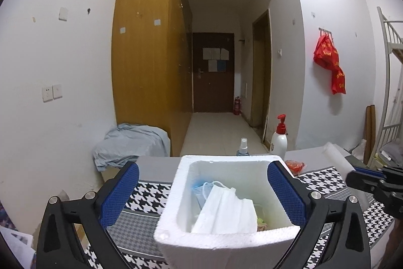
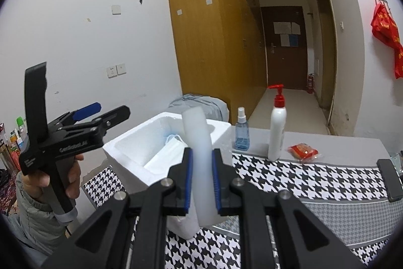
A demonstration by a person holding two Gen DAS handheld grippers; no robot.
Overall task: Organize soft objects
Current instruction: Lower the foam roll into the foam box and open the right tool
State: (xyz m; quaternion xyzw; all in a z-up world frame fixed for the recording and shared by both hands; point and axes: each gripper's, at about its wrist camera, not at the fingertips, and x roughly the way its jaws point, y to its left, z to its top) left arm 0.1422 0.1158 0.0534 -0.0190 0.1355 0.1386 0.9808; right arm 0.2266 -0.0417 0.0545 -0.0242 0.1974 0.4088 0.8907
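Squashed between my right fingers [image 2: 202,177], the foam strip [image 2: 199,155] could spring off the foam box [image 1: 226,238]; my left fingers [image 1: 201,196] stand open, empty.

the box [image 1: 226,238] was seen to be of white foam, grainy and matt. the masks [image 1: 226,213] in it looked like soft pleated fabric. the table's cloth [image 2: 314,183] was woven and matt, in houndstooth. the gripper pads [image 1: 118,196] were blue ribbed rubber. the strip [image 2: 199,168] was translucent white foam.
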